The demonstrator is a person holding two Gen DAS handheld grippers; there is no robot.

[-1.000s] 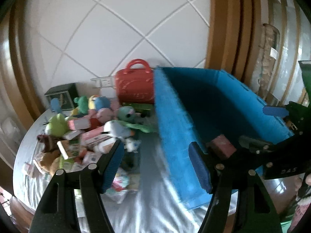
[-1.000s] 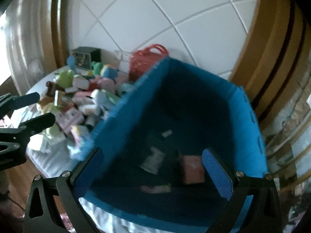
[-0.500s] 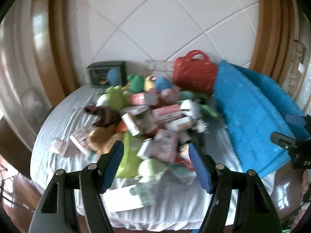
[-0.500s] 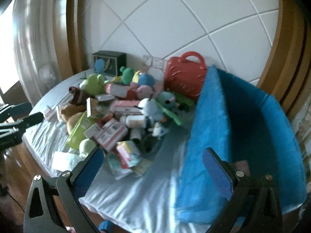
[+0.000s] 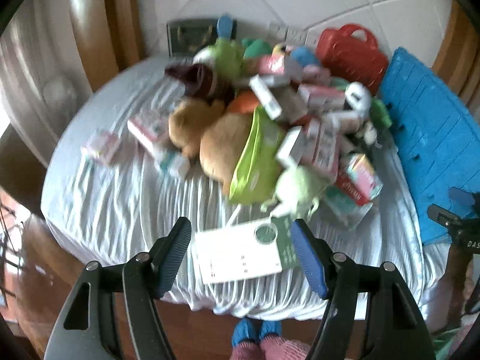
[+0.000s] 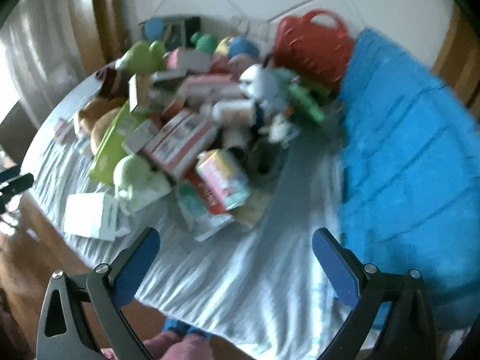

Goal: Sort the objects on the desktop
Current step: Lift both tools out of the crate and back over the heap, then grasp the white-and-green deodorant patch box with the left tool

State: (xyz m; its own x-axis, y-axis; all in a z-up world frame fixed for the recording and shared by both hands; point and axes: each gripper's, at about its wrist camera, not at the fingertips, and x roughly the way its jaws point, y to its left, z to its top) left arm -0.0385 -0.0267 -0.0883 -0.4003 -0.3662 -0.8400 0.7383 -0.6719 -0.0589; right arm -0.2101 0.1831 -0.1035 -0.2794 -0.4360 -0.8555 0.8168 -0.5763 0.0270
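A heap of plush toys and small boxes [image 5: 270, 114] [image 6: 192, 114] lies on a round table with a white cloth [image 5: 126, 204] [image 6: 240, 270]. My left gripper [image 5: 240, 237] is open above the table's front edge. A flat white card box [image 5: 240, 255] shows between its fingers, untouched. A pale green plush [image 5: 297, 186] [image 6: 132, 177] and a lime pouch [image 5: 255, 162] lie just beyond. My right gripper [image 6: 237, 237] is open over bare cloth, nothing between its fingers. A pastel carton [image 6: 222, 177] sits ahead of it. Both views are blurred.
A tall blue bin [image 5: 432, 138] [image 6: 411, 156] stands on the table's right side. A red handbag [image 5: 354, 51] [image 6: 312, 48] and a dark box [image 5: 192, 36] stand at the back wall. The person's blue slippers [image 5: 255, 330] show below the table edge.
Both views have swung left, away from the inside of the blue bin and onto the heap. Both grippers have come down toward the table's front edge. Their jaws stayed open.
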